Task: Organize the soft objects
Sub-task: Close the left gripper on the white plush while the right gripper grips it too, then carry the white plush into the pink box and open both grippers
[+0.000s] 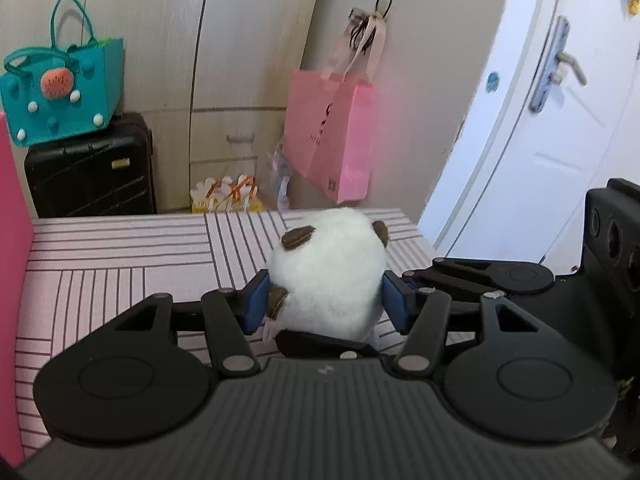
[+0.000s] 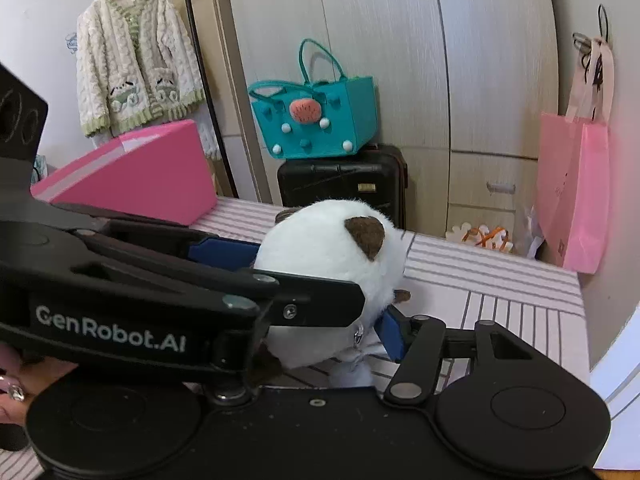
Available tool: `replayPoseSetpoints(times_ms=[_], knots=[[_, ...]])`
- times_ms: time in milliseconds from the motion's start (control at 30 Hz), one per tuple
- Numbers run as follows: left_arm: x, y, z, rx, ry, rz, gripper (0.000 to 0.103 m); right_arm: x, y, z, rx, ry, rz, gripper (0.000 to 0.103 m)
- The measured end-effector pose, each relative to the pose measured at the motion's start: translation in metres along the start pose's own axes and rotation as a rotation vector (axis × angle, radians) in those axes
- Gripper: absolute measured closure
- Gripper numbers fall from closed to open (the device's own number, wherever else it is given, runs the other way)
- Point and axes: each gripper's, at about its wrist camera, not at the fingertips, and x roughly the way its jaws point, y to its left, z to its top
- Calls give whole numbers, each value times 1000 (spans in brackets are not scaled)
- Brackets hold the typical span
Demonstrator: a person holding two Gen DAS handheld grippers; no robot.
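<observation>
Plush toy – fluffy; suitcase – hard ribbed plastic.

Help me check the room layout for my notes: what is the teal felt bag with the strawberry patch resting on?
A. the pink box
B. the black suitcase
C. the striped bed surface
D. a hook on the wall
B: the teal felt bag sits on top of the black suitcase, which stands against the wardrobe beyond the striped surface; the left wrist view shows the same stacking.
</observation>
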Motion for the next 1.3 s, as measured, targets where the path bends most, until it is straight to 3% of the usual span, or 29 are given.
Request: replayPoseSetpoints(times_ms=[467,867,1067,1300], knots=[[-50,-7,-18,-68,84,-30,44,-40,54,-6,-72,35,-41,38],[-107,-14,-48,-61,132,-41,45,-71,93,-26,-62,67,-6,37],[-148,-14,-64,-53,163,-98,46,-96,119,-34,-24,115,35,36],[-194,5,-82,-122,169,-173,46,-118,152,-40,-39,152,90,36]])
